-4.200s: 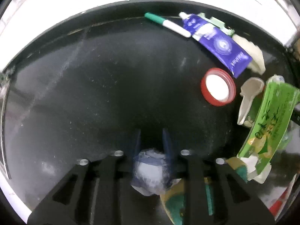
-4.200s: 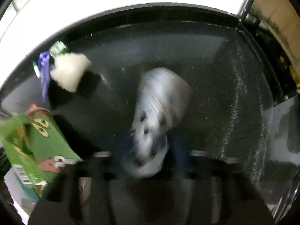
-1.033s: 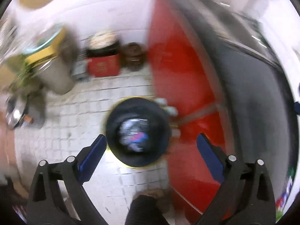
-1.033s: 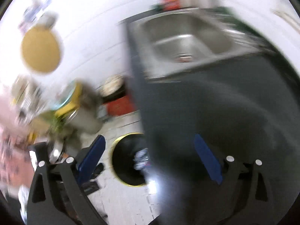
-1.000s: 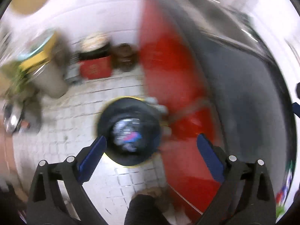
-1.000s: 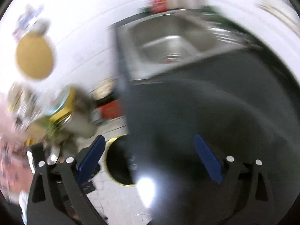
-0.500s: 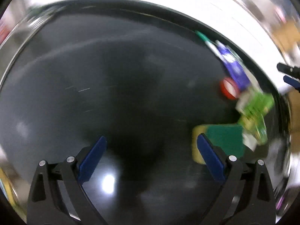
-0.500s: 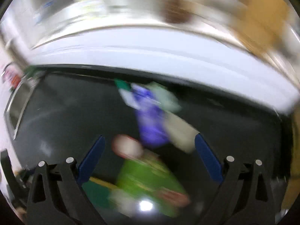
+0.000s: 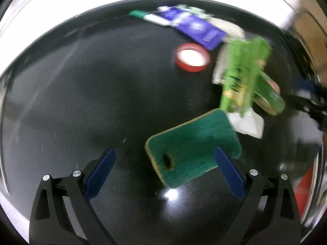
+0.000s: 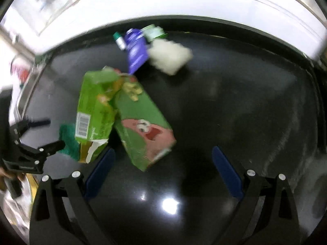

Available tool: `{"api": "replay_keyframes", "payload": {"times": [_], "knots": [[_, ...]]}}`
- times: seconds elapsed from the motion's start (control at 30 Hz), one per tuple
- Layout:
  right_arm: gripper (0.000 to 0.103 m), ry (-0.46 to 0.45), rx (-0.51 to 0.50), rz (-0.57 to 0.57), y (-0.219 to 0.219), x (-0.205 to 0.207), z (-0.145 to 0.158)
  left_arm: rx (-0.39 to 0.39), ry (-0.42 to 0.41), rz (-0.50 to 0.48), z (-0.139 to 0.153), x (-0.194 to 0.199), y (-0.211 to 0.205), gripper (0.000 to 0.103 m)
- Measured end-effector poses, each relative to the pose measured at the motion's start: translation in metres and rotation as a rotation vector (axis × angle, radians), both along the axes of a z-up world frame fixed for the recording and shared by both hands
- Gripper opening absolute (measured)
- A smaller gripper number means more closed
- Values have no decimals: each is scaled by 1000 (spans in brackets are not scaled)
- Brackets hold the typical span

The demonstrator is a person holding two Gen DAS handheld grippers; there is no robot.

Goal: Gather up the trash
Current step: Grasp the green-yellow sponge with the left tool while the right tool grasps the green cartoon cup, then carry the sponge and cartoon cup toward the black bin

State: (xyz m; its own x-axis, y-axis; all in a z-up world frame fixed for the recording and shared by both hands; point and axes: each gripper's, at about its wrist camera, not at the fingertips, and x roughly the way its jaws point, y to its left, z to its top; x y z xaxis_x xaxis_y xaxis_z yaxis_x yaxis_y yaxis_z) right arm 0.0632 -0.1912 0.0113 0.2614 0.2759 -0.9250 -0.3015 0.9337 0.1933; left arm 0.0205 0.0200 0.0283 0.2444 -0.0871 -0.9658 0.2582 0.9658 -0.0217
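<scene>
The black table [image 9: 81, 94] fills both wrist views, with the trash scattered toward its far side and a white wall band behind it.

The left gripper [image 9: 164, 169] has its jaws spread wide and holds nothing. A green scouring sponge [image 9: 194, 149] lies flat on the table between them, nearer the right-hand pad, which overlaps its lower right corner in the picture (whether the pad touches it I cannot tell). It has a small hole near its near end.

The right gripper [image 10: 163, 171] also has its jaws wide apart and empty. Just ahead of them, toward the left-hand pad, lies a green carton with a pink cartoon figure [image 10: 143, 126], tilted, its near corner reaching in between the jaws. Leaning against it on the left is a second green carton with a barcode [image 10: 94, 112], torn open at its lower end.

Further back sit a purple tube [image 9: 196, 28], a white fluffy wad [image 10: 169, 56] just beside it, a red-rimmed lid [image 9: 193, 60] lying apart on bare table, and a green-capped marker [image 9: 143, 16] touching the tube's far end.

Both pictures are smeared by motion, so print on the cartons and tube is unreadable. In the right wrist view the left gripper shows at the left edge, cut off, with the sponge partly hidden behind the barcode carton.
</scene>
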Motion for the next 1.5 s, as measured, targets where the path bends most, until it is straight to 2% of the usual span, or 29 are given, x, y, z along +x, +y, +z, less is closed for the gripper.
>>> {"api": "replay_keyframes", "payload": {"times": [0.1, 0.17, 0.27, 0.3, 0.33, 0.4, 0.47, 0.5, 0.67, 0.73, 0.9, 1.03, 1.17, 1.33, 1.5], "knots": [[93, 3, -59, 66, 19, 12, -8, 62, 50, -215, -11, 11, -22, 94], [93, 20, -86, 94, 24, 24, -15, 87, 66, -285, -21, 20, -29, 94], [91, 45, -111, 111, 24, 35, -25, 9, 132, -312, -31, 35, -32, 94], [82, 55, -96, 118, 25, 38, -29, -8, 147, -312, -33, 38, -31, 94], [72, 68, -60, 123, 25, 40, -31, -40, 170, -304, -37, 41, -29, 93], [67, 73, -26, 110, 25, 42, -32, -73, 176, -280, -39, 40, -25, 90], [62, 83, 10, 94, 23, 44, -30, -119, 168, -285, -34, 36, -27, 64], [62, 84, 22, 76, 19, 44, -28, -147, 183, -270, -32, 33, -26, 56], [62, 38, 9, -51, -6, 49, -11, -162, 127, -187, -22, 23, -19, 43], [61, 9, 0, -69, -12, 51, -2, -164, 105, -165, -13, 19, -15, 33], [61, -40, 9, -91, -16, 53, 20, -150, 47, -144, 20, 9, -3, 29], [61, -71, 38, -112, -25, 56, 39, -140, -21, -99, 48, 16, 2, 28], [61, -90, 113, -135, -26, 67, 52, -112, -85, -52, 78, 22, 15, 28], [61, -140, 112, -123, -16, 74, 72, -101, -98, 61, 90, 28, 39, 28], [61, -155, 94, -90, 12, 88, 81, -89, -102, 158, 86, 26, 57, 28]]}}
